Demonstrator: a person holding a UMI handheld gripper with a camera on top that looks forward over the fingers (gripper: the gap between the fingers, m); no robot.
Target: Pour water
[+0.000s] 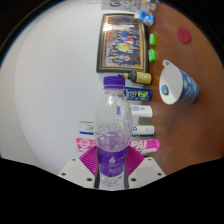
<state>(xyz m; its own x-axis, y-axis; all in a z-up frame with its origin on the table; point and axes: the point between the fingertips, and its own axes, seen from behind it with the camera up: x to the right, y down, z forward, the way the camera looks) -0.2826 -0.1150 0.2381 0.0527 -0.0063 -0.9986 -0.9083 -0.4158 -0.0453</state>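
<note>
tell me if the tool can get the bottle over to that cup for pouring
Probably yes. The tool looks shut on the water bottle, and the cup stands open-topped beyond it to one side, with bare tabletop in between. The bottle's purple cap is still on, though.

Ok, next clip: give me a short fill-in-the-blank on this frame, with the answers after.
1. The water bottle between the fingers has a cap coloured ____.
2. That cap is ____ the bottle, not removed.
3. Beyond the bottle, on the brown table, the blue cup is lying on its ____.
4. The framed picture lies farther off than the ____ cup.

Answers: purple; on; side; blue
</note>
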